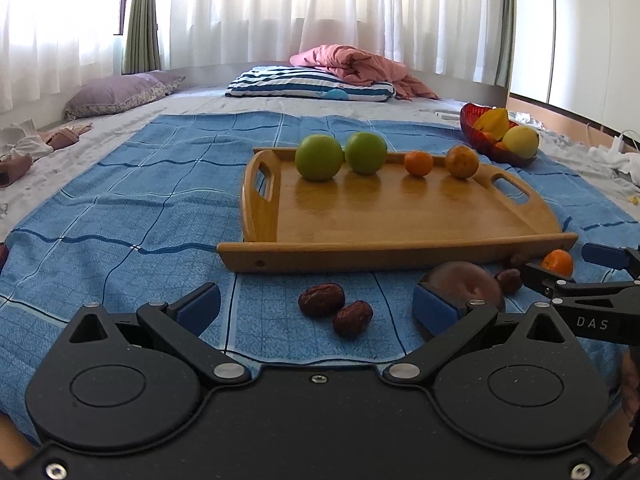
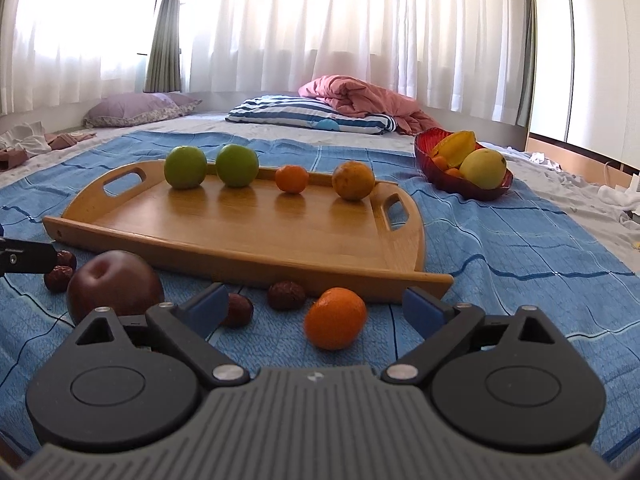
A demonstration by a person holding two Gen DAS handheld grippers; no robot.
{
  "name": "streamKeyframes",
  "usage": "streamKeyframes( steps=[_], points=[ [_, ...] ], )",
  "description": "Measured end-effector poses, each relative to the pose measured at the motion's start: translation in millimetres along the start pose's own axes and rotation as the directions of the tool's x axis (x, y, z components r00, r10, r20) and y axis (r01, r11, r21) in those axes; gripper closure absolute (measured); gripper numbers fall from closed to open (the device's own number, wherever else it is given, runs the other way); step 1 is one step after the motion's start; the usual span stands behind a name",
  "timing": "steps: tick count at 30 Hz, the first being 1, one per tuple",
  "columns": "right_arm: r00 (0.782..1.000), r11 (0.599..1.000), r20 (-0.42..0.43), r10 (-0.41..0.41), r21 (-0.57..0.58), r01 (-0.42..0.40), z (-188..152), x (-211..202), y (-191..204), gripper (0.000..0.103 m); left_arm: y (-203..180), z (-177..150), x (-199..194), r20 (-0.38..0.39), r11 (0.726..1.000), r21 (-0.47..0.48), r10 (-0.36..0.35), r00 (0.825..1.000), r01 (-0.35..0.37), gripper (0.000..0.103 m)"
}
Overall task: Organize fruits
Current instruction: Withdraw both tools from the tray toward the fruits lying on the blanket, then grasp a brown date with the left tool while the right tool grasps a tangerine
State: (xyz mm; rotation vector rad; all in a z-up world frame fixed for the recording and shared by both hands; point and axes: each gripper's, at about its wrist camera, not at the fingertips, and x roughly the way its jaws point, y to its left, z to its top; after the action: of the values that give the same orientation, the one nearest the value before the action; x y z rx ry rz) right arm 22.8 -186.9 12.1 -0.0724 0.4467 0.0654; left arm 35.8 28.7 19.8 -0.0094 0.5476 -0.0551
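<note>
Bedroom setup, everything sits on a blue checked cloth spread over a bed. Nearest the cameras, both grippers hang low over the cloth with their jaws wide apart and nothing pinched. The left gripper has two dates lying on the cloth between its blue pads, not touched. A dark red plum sits right behind its right-hand pad; can't tell if they touch. The right gripper has a small orange on the cloth between its pads, with clear space on both sides. Two more dates lie just past its left pad, near the tray's front edge.

Beyond that is a wooden tray with handle cutouts. Four fruits stand in a row along its far side: two green apples, then a mandarin, then a bigger mottled orange fruit. They're spaced apart, except the apples, which sit close together.

Further back on the right, a red glass bowl holds a starfruit, a yellow fruit and some small orange ones. Behind everything: a striped pillow, a pink blanket, a purple pillow and white curtains.
</note>
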Motion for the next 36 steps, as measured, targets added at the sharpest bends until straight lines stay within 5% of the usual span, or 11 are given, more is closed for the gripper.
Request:
streamKeyframes(
  steps=[8,16,24,30,36],
  points=[
    [1.000,1.000,0.006,-0.013,0.009,0.013,-3.9,-1.8,-2.5,0.003,-3.6,-5.5,-2.9,-0.013,1.000,-0.006,-0.021,1.000,0.021,0.007],
    [1.000,1.000,0.013,-0.015,0.017,0.015,-6.3,-3.3,-4.7,0.007,-12.7,-9.4,-6.6,-0.019,0.999,0.024,-0.030,0.999,0.031,0.030],
    [1.000,0.999,0.003,0.001,0.033,-0.001,-7.1,-3.7,-5.6,0.027,-16.4,-9.5,-1.9,-0.040,0.999,0.022,-0.049,0.998,0.050,0.055],
    [1.000,0.999,-0.011,-0.015,0.048,0.015,-7.7,-2.1,-6.3,0.047,-19.5,-8.6,4.8,-0.049,0.998,0.021,-0.059,0.997,0.060,0.059],
    [1.000,0.998,-0.016,-0.019,0.066,0.020,-8.2,-1.5,-8.4,0.053,-22.1,-10.4,13.4,-0.070,0.997,0.006,-0.071,0.995,0.072,0.063]
  ],
)
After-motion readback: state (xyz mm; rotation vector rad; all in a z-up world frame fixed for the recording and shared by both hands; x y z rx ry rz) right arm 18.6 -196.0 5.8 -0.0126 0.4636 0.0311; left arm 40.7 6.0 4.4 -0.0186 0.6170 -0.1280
